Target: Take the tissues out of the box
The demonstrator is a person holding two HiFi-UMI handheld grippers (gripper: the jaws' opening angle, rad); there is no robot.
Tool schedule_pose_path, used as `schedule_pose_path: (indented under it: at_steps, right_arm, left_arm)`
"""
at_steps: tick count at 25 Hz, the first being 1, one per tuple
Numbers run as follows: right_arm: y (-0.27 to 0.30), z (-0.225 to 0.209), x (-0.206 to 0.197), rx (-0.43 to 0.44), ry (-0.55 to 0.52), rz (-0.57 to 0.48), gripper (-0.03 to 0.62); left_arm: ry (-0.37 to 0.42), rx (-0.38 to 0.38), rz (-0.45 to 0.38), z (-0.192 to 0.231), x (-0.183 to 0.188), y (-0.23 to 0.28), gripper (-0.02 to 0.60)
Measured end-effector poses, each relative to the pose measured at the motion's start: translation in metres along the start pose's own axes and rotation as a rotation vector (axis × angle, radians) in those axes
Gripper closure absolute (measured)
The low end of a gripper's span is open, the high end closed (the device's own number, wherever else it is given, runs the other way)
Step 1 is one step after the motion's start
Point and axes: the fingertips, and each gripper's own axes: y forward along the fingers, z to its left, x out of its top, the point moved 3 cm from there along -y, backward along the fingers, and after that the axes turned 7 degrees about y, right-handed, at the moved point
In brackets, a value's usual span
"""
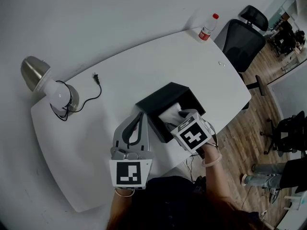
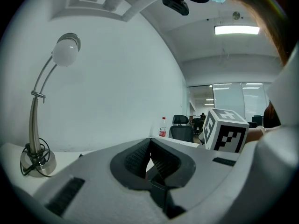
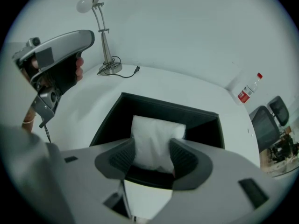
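Black box [image 1: 165,91] walls stand open-topped near the front edge of the white table [image 1: 144,56], toward its right end. We see the tissues [image 3: 156,134] as a white wad rising from inside the box. The right gripper [image 3: 153,155] points steeply down over it, its two pads pressed on either side of the wad. The left gripper [image 1: 139,116] lies nearly level just beside the box's left wall, jaws together at the tips with nothing between them. We have bare tabletop behind the box and to its left. A lamp [image 1: 45,83] (its cord [image 1: 91,92] trailing loose) sits at the far left end. A bottle [image 1: 207,28] stands at the far right edge, with an office chair [image 1: 244,37] beyond.
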Motion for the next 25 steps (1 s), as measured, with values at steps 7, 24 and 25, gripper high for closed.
schedule_pose_path:
  at_steps: [7, 24, 25]
  right_arm:
    - [-0.018, 0.001, 0.000, -0.017, 0.053, -0.081, 0.347]
    - [-0.058, 0.009, 0.008, -0.127, 0.063, -0.310, 0.347]
    - [-0.060, 0.010, 0.007, -0.131, 0.061, -0.319, 0.347]
  left_arm:
    - [0.022, -0.004, -0.020, -0.004, 0.006, -0.010, 0.560]
    - [0.062, -0.014, -0.052, -0.009, 0.013, -0.043, 0.560]
    - [0.068, -0.013, -0.057, -0.009, 0.013, -0.045, 0.560]
